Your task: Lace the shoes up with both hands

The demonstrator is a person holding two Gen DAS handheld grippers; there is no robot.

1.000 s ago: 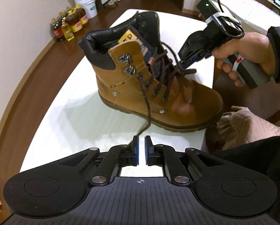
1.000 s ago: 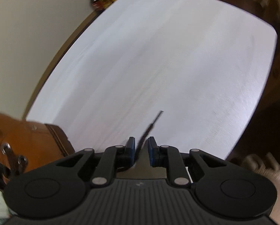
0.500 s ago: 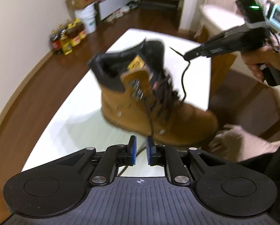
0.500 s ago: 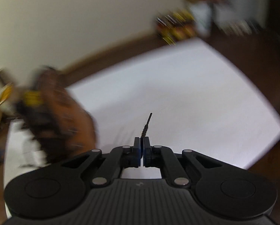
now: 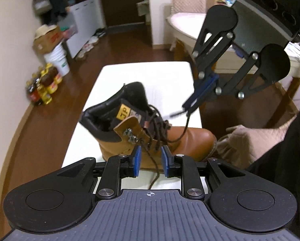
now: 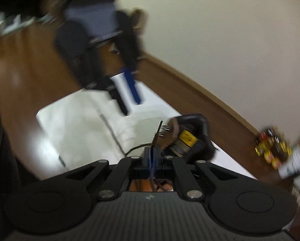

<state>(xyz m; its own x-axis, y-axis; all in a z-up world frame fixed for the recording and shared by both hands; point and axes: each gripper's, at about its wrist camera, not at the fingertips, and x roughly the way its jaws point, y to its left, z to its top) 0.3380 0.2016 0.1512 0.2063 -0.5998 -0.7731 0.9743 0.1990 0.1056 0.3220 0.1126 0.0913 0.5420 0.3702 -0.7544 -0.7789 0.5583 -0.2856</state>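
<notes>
My left gripper (image 5: 150,161) has just been opening; one brown lace (image 5: 156,172) now runs loose between its spread pads, which pinched it a second ago. The tan boot (image 5: 150,134) lies on the white table (image 5: 129,74), toe at three o'clock and close to that edge, with bare tabletop beyond at twelve. My right gripper (image 5: 187,108) has risen to two o'clock, pressed together on the other lace end (image 6: 157,134); only its own blurred view shows that pinch closely.

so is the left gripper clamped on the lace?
No. The left gripper stands open, and the lace hangs free between its pads.
</notes>
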